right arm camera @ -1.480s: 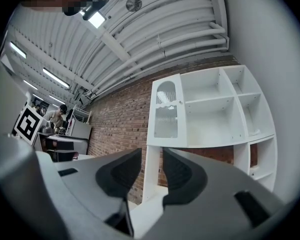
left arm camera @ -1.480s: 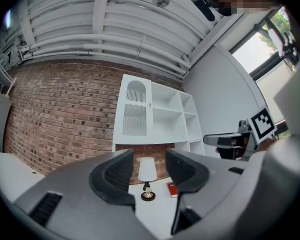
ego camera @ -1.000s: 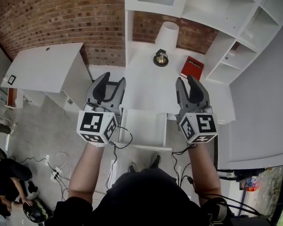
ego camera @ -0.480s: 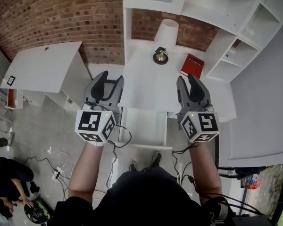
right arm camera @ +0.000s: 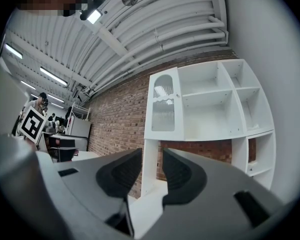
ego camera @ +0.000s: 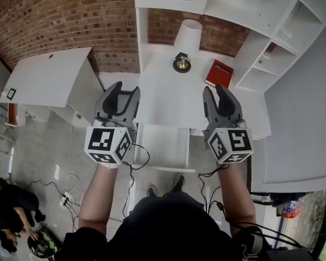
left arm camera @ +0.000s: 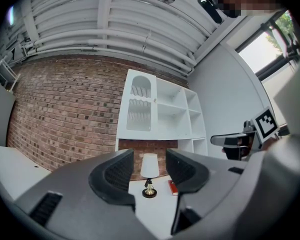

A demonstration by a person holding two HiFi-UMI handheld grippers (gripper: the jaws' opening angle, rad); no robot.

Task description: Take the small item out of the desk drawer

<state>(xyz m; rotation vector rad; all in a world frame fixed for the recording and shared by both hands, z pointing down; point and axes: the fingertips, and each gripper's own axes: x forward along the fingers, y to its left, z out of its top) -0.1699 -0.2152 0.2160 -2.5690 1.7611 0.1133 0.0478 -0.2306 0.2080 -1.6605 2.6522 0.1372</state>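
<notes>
White desk with a lamp and a red book at its back. The left gripper and right gripper hover level over the desk's front edge, each with jaws apart and empty. The drawer projects from the desk's front, between them; the small item cannot be made out.

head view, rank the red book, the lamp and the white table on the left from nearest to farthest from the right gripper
1. Red book: just ahead of the right gripper, on the right side of the desk.
2. Lamp: farther back, toward the desk's middle.
3. White table: far off to the left, apart from the desk.
</notes>
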